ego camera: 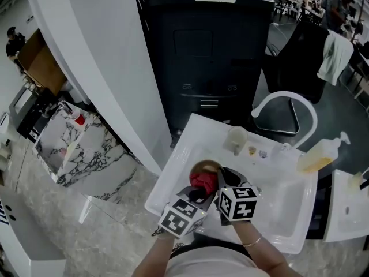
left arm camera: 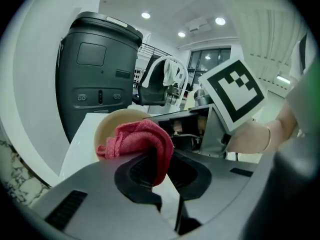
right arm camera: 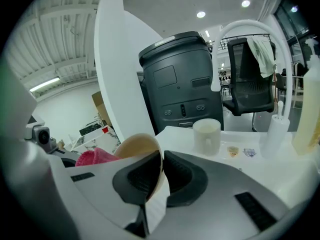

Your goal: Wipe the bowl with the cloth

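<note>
A tan bowl (ego camera: 206, 167) is held tilted over the white sink (ego camera: 170, 176). My right gripper (right arm camera: 161, 171) is shut on the bowl's rim (right arm camera: 142, 146), one pad inside and one outside. My left gripper (left arm camera: 160, 159) is shut on a red cloth (left arm camera: 142, 140), which bunches out past the jaws against the bowl (left arm camera: 112, 124). From the head view the cloth (ego camera: 203, 181) lies at the bowl's mouth, with the left gripper (ego camera: 196, 196) below it and the right gripper (ego camera: 222, 180) beside it. In the right gripper view the cloth (right arm camera: 92, 157) shows at the left of the bowl.
A white mug (ego camera: 236, 138) stands on the sink's far ledge beneath the curved white faucet (ego camera: 291, 100). A soap bottle (ego camera: 319, 156) is at the right. A tall black bin (ego camera: 202, 56) stands behind the sink, and a black chair (ego camera: 302, 56) with a towel to its right.
</note>
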Tool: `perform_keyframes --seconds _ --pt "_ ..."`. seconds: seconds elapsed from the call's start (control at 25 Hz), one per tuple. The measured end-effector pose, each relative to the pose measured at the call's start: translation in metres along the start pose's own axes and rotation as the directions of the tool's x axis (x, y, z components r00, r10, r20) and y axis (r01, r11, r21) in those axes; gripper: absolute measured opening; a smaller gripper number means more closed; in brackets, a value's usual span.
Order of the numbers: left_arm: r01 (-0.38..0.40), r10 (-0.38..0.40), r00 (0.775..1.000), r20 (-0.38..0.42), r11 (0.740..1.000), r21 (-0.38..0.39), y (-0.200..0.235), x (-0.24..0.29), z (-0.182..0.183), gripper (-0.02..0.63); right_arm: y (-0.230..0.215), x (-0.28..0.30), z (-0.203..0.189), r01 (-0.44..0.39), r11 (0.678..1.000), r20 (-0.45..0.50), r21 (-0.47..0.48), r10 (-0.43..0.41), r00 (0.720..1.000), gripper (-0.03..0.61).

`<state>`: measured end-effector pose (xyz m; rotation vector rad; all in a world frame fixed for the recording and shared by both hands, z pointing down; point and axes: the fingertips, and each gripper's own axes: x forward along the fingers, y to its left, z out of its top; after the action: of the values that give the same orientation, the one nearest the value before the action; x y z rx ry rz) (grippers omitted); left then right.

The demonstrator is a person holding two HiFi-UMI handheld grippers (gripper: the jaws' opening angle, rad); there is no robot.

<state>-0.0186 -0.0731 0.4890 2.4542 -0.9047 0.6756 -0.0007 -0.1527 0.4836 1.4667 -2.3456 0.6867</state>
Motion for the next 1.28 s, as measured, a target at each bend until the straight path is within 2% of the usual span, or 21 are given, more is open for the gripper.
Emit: perform_keyframes --seconds 0.12,0.24,0.84,1.28 --pt "-0.023 0.024 0.999 -0.037 0.999 0.033 0.002 -0.006 -0.006 0.052 -0.002 0.000 -0.002 0.005 1.000 -0.004 0.006 -0.005 1.000 0.029" --pt "-0.050 0.051 0.999 -0.017 0.997 0.052 0.006 -0.009 -0.005 0.052 -0.008 -0.001 -0.003 0.013 1.000 -0.001 0.010 -0.013 1.000 0.029" --pt "-0.145 0.145 0.989 0.021 0.989 -0.021 0.032 -0.038 -0.009 0.052 -0.016 0.002 -0.015 0.039 0.998 -0.029 0.041 -0.038 0.999 0.029" --pt "-0.241 0.246 0.965 0.090 0.969 -0.061 0.053 -0.060 0.002 0.052 -0.024 0.001 -0.027 0.059 0.997 -0.060 0.049 -0.056 0.997 0.028"
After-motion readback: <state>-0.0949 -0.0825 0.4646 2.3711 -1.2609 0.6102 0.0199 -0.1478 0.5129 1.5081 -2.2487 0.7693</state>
